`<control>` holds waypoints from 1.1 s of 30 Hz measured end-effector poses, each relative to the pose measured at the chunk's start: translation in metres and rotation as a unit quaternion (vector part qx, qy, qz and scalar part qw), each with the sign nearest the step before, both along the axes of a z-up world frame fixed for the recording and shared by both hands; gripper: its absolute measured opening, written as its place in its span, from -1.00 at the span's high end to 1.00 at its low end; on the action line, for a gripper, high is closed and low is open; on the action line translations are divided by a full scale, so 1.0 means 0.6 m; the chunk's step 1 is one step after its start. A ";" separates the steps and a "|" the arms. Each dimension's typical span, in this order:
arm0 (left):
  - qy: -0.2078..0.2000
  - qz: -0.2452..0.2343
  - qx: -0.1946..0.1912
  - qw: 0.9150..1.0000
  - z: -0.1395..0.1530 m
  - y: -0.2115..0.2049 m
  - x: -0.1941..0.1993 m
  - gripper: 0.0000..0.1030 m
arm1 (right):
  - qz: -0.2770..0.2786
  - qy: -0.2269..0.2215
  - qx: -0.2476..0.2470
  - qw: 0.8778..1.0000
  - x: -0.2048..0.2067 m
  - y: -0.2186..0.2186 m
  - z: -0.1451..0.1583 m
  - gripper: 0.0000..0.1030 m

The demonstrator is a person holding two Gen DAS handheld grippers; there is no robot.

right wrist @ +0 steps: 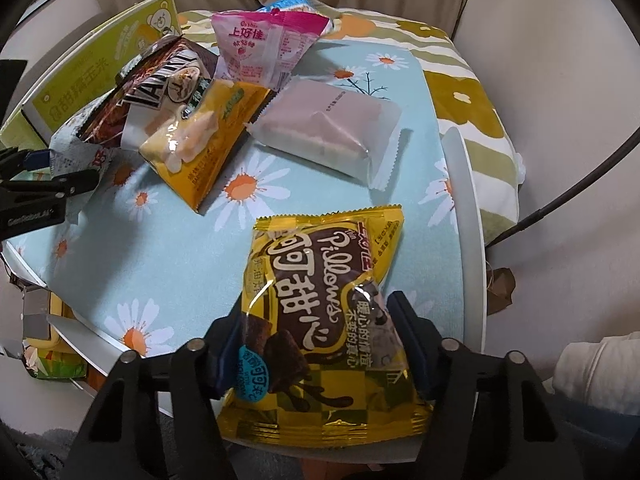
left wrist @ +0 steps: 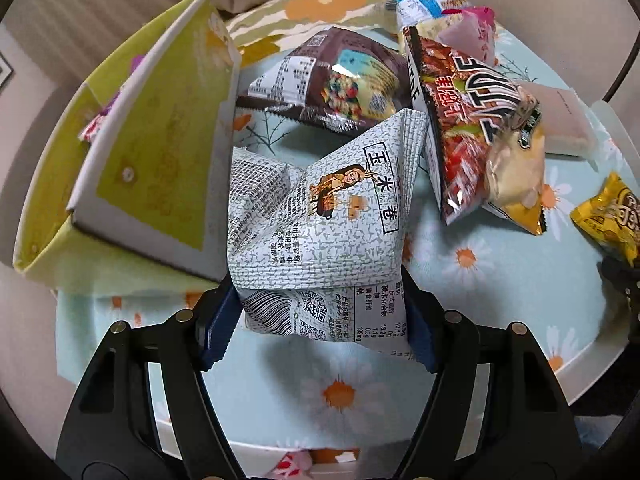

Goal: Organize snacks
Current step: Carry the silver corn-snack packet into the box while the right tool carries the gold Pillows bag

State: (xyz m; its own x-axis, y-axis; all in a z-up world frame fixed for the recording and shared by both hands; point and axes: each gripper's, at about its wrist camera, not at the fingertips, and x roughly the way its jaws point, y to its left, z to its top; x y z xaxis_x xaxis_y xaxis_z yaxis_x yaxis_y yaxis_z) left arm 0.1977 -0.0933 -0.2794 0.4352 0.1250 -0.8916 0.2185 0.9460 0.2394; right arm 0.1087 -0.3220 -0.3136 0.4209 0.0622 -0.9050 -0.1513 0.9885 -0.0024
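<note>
Daisy-printed pale blue cloth (right wrist: pixel 168 248) covers the round white worktop (right wrist: pixel 468 208), with a flowered cushion (right wrist: pixel 460 92) behind it. Left tool (left wrist: pixel 320 320): its blue pads pinch the lower end of a white crackle-patterned snack packet (left wrist: pixel 320 216), which stands up from the tool just beside the open yellow-green cardboard box (left wrist: pixel 160 152). Behind the packet lie a brown packet (left wrist: pixel 332 84) and a red-and-black packet (left wrist: pixel 460 120) overlapping a yellow one (left wrist: pixel 516 176). Right tool (right wrist: pixel 316 352): its pads grip the sides of a yellow chocolate-pillow packet (right wrist: pixel 324 312), held near the worktop's front edge. Farther back on the cloth rest a frosted packet holding a brownish cake (right wrist: pixel 328 128) and a pink packet (right wrist: pixel 260 48), near but apart. In the right wrist view, the left tool appears at the left margin.
</note>
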 end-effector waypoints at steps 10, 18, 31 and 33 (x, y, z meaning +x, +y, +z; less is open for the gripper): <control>-0.018 0.014 -0.031 0.999 0.048 0.002 -0.004 -0.32 | 0.014 -0.030 0.009 0.999 -0.004 0.015 0.038 -0.09; -0.058 0.037 -0.057 0.996 0.120 -0.003 -0.057 -0.32 | 0.022 -0.051 0.037 0.998 -0.008 0.018 0.091 -0.09; -0.160 0.061 -0.151 0.974 0.283 0.018 -0.088 -0.32 | 0.051 -0.118 0.067 0.989 0.028 0.042 0.220 -0.09; -0.179 0.069 -0.158 0.969 0.308 0.032 -0.079 -0.32 | 0.066 -0.132 0.070 0.987 0.042 0.058 0.245 -0.09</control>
State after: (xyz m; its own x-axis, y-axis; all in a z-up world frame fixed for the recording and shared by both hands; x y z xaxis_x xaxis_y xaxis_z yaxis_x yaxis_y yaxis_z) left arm 0.1503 -0.0740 -0.0947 0.7219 -0.0514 -0.6901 0.0423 0.9986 -0.0302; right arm 0.1341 -0.2872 -0.1664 0.6207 0.2493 -0.7434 -0.2908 0.9537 0.0770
